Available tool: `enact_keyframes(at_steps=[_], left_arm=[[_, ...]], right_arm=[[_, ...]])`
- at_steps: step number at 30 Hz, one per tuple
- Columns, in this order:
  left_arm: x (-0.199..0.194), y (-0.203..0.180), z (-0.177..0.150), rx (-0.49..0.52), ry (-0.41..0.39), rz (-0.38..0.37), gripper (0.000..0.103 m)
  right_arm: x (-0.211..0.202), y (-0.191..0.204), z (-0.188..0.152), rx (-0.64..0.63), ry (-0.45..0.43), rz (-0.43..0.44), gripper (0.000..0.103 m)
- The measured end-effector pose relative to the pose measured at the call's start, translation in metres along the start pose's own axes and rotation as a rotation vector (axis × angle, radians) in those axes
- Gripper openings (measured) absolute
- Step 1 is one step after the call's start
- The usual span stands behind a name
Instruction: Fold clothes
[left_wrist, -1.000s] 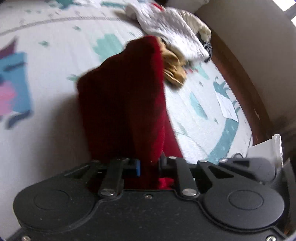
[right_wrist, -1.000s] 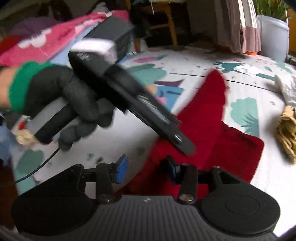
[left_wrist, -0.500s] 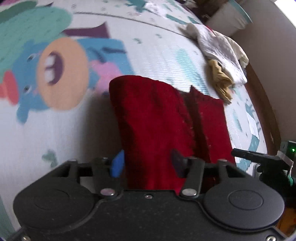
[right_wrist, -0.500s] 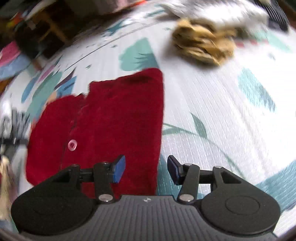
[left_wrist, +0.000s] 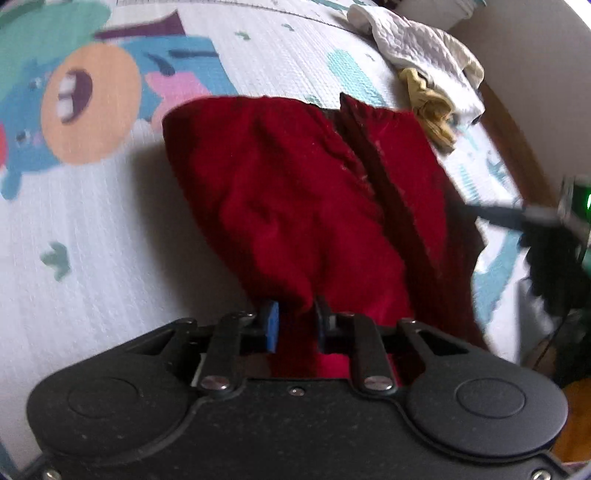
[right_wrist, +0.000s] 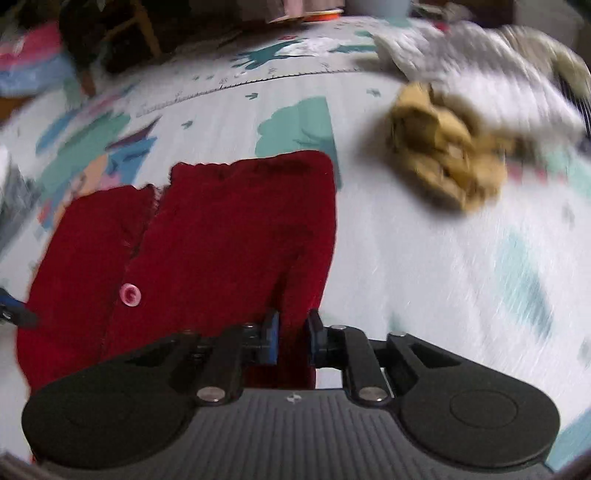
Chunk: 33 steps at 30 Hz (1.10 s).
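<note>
A dark red knitted cardigan (left_wrist: 295, 192) with a pink button (right_wrist: 130, 294) lies on the patterned play mat (left_wrist: 92, 240). My left gripper (left_wrist: 295, 317) is closing on the near left corner of the cardigan, and red cloth bunches between its pads. My right gripper (right_wrist: 293, 325) is closing on the near right edge of the same cardigan (right_wrist: 229, 236), with a fold of red cloth between its fingers. In the left wrist view the right gripper's finger (left_wrist: 495, 214) and a black glove show at the right edge.
A crumpled tan garment (right_wrist: 447, 158) and a white quilted one (left_wrist: 424, 55) lie on the mat beyond the cardigan. A wooden edge (left_wrist: 517, 136) and a wall bound the mat to the right. Furniture and coloured cloth (right_wrist: 26, 66) stand at the far left.
Both grippers let go of the lifted cardigan, which dropped flat onto the mat, then came down and closed on its near edge, one at each side.
</note>
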<state>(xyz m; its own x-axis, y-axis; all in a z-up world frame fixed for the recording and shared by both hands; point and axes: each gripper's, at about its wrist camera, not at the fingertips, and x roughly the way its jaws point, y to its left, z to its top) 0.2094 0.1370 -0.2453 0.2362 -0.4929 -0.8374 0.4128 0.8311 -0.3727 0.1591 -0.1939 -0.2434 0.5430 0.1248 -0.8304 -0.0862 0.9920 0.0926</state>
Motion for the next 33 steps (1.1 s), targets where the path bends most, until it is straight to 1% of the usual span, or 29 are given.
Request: enact_keyframes(at_steps=[1,2,3,4,5,7,8,9,10,12,14,15,16,17,18,19,22,24,25,26,27,28,29,30,31,33], left_arm=[[-0.003,-0.001,0.001,0.013,-0.027,0.043,0.028],[-0.008,-0.002,0.003,0.029,-0.057,0.088,0.046],[-0.014,-0.004,0.004,0.048,-0.091,0.137,0.05],[-0.021,-0.008,0.006,0.079,-0.135,0.173,0.05],[-0.026,-0.012,0.009,0.096,-0.171,0.169,0.05],[-0.032,-0.02,0.016,0.11,-0.229,0.13,0.05],[-0.031,-0.023,0.019,0.106,-0.235,0.095,0.05],[-0.024,-0.027,0.022,0.107,-0.224,0.071,0.05],[-0.015,-0.033,0.023,0.126,-0.202,0.062,0.05],[0.003,-0.044,0.023,0.174,-0.154,0.053,0.05],[0.019,-0.051,0.021,0.202,-0.114,0.054,0.05],[0.026,-0.052,0.019,0.203,-0.094,0.062,0.05],[0.031,-0.052,0.018,0.204,-0.08,0.068,0.05],[0.034,-0.051,0.017,0.206,-0.071,0.071,0.05],[0.036,-0.051,0.015,0.207,-0.063,0.073,0.051],[0.039,-0.05,0.014,0.209,-0.055,0.075,0.051],[0.04,-0.047,0.014,0.185,-0.043,0.069,0.051],[0.041,-0.044,0.014,0.167,-0.036,0.064,0.052],[0.041,-0.043,0.013,0.158,-0.032,0.062,0.053],[0.041,-0.044,0.015,0.153,-0.031,0.064,0.053],[0.039,-0.045,0.017,0.151,-0.037,0.067,0.053],[0.034,-0.048,0.019,0.152,-0.057,0.071,0.053],[0.03,-0.052,0.022,0.155,-0.08,0.062,0.053],[0.025,-0.056,0.024,0.159,-0.102,0.048,0.053],[0.024,-0.061,0.027,0.156,-0.108,0.018,0.052],[0.027,-0.073,0.033,0.144,-0.105,-0.057,0.052]], right_arm=[[-0.002,0.0,0.006,-0.04,-0.018,-0.023,0.03],[-0.007,0.002,0.01,-0.076,-0.043,-0.049,0.035],[-0.012,0.005,0.013,-0.098,-0.069,-0.056,0.036],[-0.016,0.009,0.016,-0.118,-0.098,-0.045,0.039],[-0.02,0.017,0.016,-0.146,-0.122,-0.024,0.042],[-0.026,0.04,0.012,-0.185,-0.133,0.048,0.047],[-0.025,0.055,0.008,-0.2,-0.127,0.086,0.048],[-0.021,0.072,0.004,-0.215,-0.111,0.107,0.048],[-0.017,0.087,0.0,-0.231,-0.091,0.117,0.049],[-0.006,0.116,-0.01,-0.28,-0.044,0.101,0.05],[0.005,0.141,-0.024,-0.387,-0.001,0.029,0.046],[0.007,0.148,-0.031,-0.431,0.007,0.01,0.044],[0.009,0.152,-0.038,-0.466,0.007,0.003,0.03],[0.008,0.155,-0.042,-0.494,0.003,0.001,0.022],[0.006,0.157,-0.044,-0.518,-0.004,0.002,0.018],[0.002,0.158,-0.045,-0.542,-0.016,-0.003,0.01],[-0.015,0.16,-0.05,-0.653,-0.052,0.004,0.01],[-0.019,0.165,-0.061,-0.765,-0.032,0.016,0.01],[-0.019,0.167,-0.067,-0.809,-0.029,0.024,0.012],[-0.019,0.167,-0.071,-0.832,-0.039,0.028,0.017],[-0.019,0.165,-0.07,-0.818,-0.048,0.031,0.023],[-0.021,0.16,-0.066,-0.773,-0.056,0.045,0.035],[-0.025,0.155,-0.062,-0.717,-0.067,0.065,0.044],[-0.029,0.149,-0.058,-0.671,-0.081,0.083,0.045],[-0.033,0.144,-0.057,-0.647,-0.096,0.095,0.045],[-0.042,0.135,-0.057,-0.605,-0.123,0.111,0.046]])
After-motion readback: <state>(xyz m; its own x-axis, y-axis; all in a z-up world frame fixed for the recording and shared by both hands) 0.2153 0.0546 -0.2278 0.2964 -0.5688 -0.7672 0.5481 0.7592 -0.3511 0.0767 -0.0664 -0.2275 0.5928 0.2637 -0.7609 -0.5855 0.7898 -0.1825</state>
